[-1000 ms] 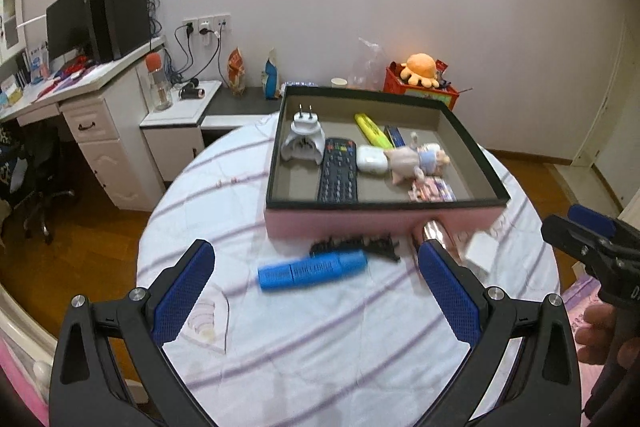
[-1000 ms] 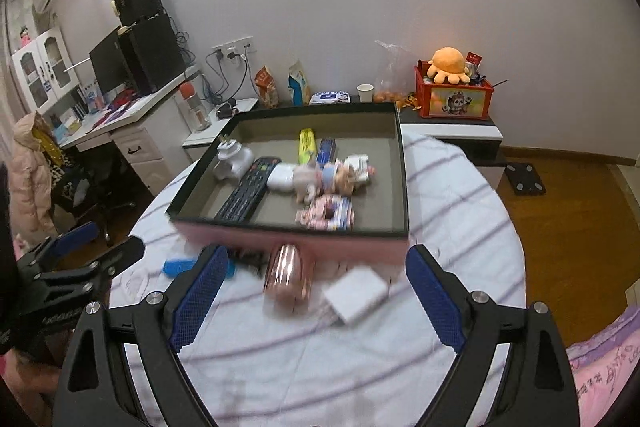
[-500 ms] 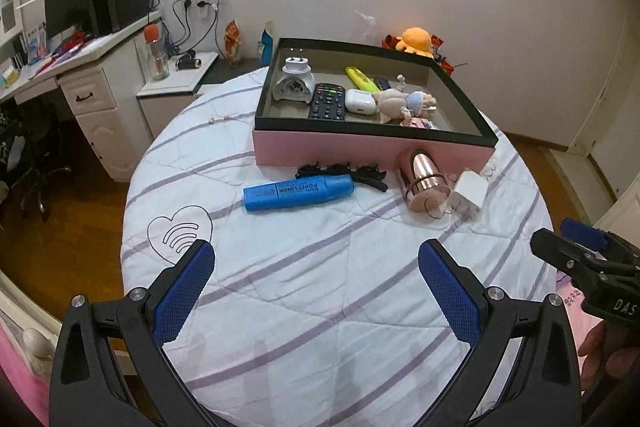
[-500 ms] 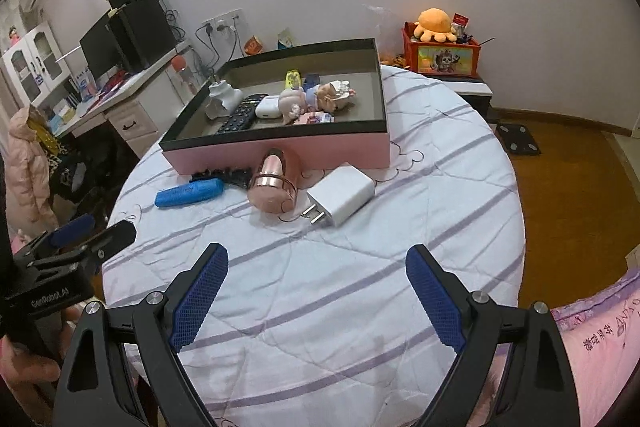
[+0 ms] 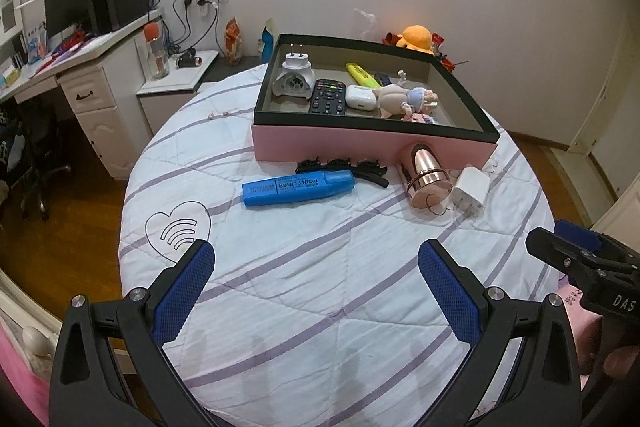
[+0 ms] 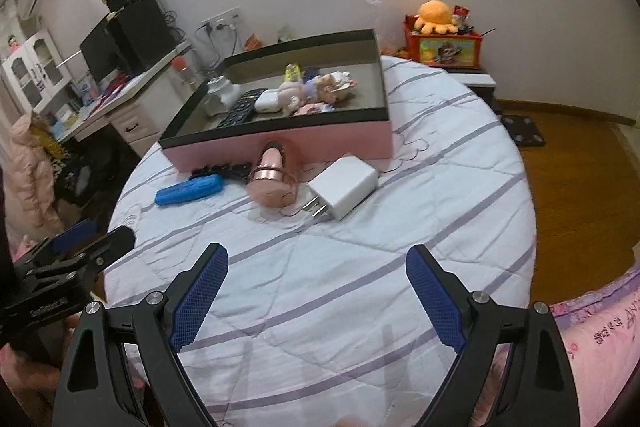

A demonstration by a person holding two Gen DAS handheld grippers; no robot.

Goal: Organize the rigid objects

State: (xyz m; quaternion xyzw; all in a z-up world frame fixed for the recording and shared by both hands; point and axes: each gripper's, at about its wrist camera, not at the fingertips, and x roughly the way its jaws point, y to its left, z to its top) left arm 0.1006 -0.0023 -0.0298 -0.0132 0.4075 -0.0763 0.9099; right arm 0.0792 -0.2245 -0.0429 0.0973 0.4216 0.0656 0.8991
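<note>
Along the near wall of the pink tray (image 5: 372,147) four things wait on the tabletop (image 5: 320,307) — a blue marker (image 5: 298,188), a black hair clip (image 5: 344,169), a rose-gold cylinder (image 5: 427,179) and a white charger (image 5: 470,190). Inside the tray lie a remote (image 5: 328,97), an earbud case (image 5: 361,96), a doll (image 5: 402,98), a yellow highlighter (image 5: 362,75) and a white plug adapter (image 5: 294,79).

Both tools hang over the near edge of the tabletop, well apart from everything. The left hand-held gripper (image 5: 316,287) is spread wide and empty; the right hand-held gripper (image 6: 316,291) is the same, released with nothing between its pads.

The step in hand looks like choosing the next piece. Sensibly, the left takes the marker — closing across its narrow body, not along its length. The right faces the charger (image 6: 344,187), whose prongs point toward the near edge; squeeze its flat sides. The cylinder (image 6: 272,179) sits just beside the charger and looks likely to roll if nudged, so come straight down.
</note>
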